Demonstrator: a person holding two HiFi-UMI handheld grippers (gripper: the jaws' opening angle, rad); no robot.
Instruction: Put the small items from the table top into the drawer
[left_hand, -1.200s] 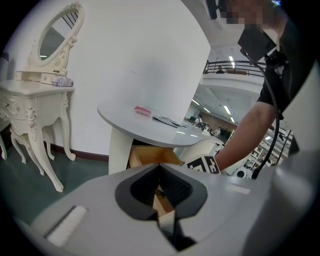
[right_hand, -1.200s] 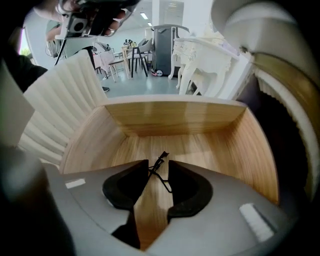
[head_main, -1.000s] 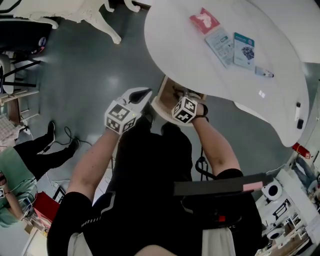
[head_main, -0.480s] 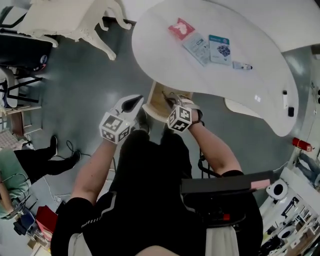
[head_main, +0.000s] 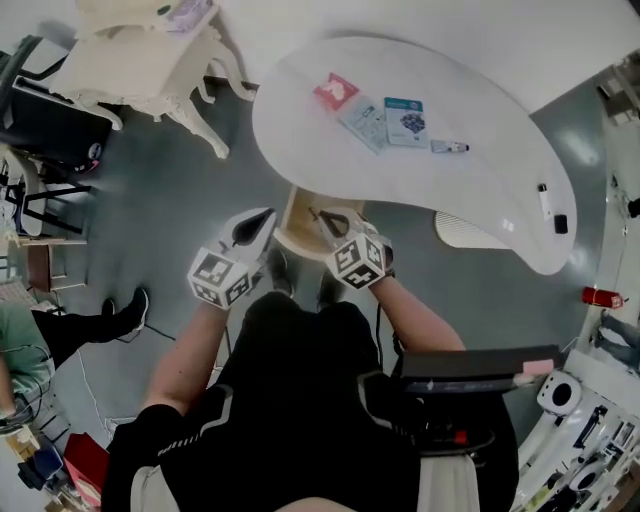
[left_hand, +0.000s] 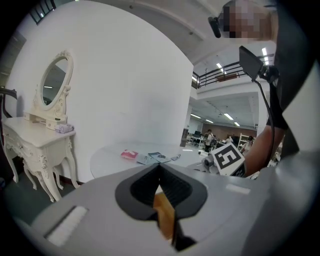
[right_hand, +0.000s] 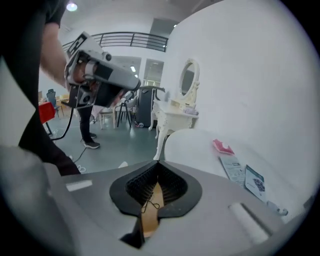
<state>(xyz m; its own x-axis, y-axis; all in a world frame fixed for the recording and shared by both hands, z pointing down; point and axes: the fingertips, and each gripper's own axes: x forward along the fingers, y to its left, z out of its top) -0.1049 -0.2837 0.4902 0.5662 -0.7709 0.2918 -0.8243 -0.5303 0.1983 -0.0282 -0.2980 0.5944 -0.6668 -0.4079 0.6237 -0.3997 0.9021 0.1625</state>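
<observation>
The white oval table (head_main: 490, 190) fills the far side of the scene, and the open wood-lined drawer (head_main: 296, 212) juts out under its near edge. Both claws hang over that drawer. The left claw (left_hand: 160, 167) is pressed together on nothing. The right claw (right_hand: 157, 165) has just been closing and is pressed together too, with no item between its jaws, only a thin dark thread in the gap behind the tips. The task's things lie in a row well apart from the claws, towards the table's far edge: a red packet (head_main: 337, 91) at the left, a pale flat card (head_main: 363, 122) touching a teal flat card (head_main: 404, 120), and a small dark-tipped pen (head_main: 449, 147) at the right. The likely trouble is the cards. They lie flat on a smooth top against each other, so they may slide away or come up as a pair. The pen could roll, and anything dropped short of the drawer goes to the floor.
</observation>
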